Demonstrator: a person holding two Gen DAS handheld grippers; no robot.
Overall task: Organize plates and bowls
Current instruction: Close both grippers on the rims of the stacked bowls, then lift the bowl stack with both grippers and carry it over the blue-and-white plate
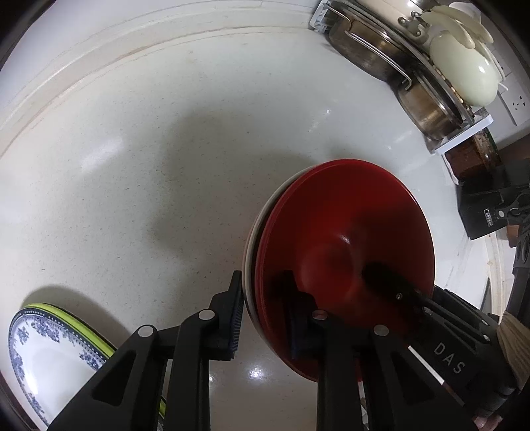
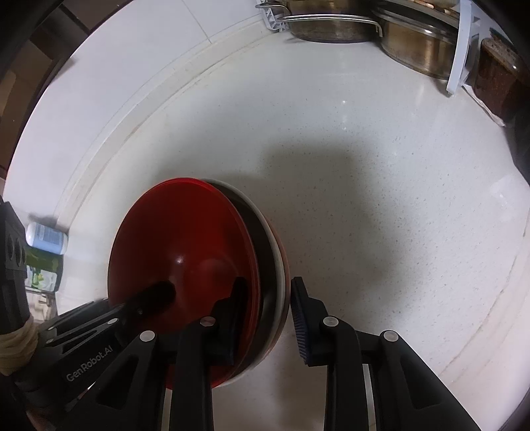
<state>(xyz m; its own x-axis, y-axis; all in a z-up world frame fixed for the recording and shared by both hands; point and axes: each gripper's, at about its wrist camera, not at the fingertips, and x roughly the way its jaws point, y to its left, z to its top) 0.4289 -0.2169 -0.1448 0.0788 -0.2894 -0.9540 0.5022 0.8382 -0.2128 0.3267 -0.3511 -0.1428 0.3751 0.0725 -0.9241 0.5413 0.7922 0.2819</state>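
A stack of red bowls [image 1: 344,238] with a white one beneath stands on edge above the white counter; it also shows in the right wrist view [image 2: 185,238]. My left gripper [image 1: 268,318] straddles the stack's rim, one finger inside the top bowl, the other against the white outer rim. My right gripper [image 2: 265,318] straddles the opposite rim, its inner finger inside the bowl, its outer finger [image 2: 303,318] a little off the rim. A blue-patterned white plate [image 1: 49,358] on a green-rimmed plate lies at lower left of the left wrist view.
A white rack [image 1: 463,136] with steel pots [image 1: 367,49] and a cream lidded pot [image 1: 463,73] stands at the back right; the pots also show in the right wrist view [image 2: 331,26]. A small white bottle [image 2: 46,238] lies at the left by the wall.
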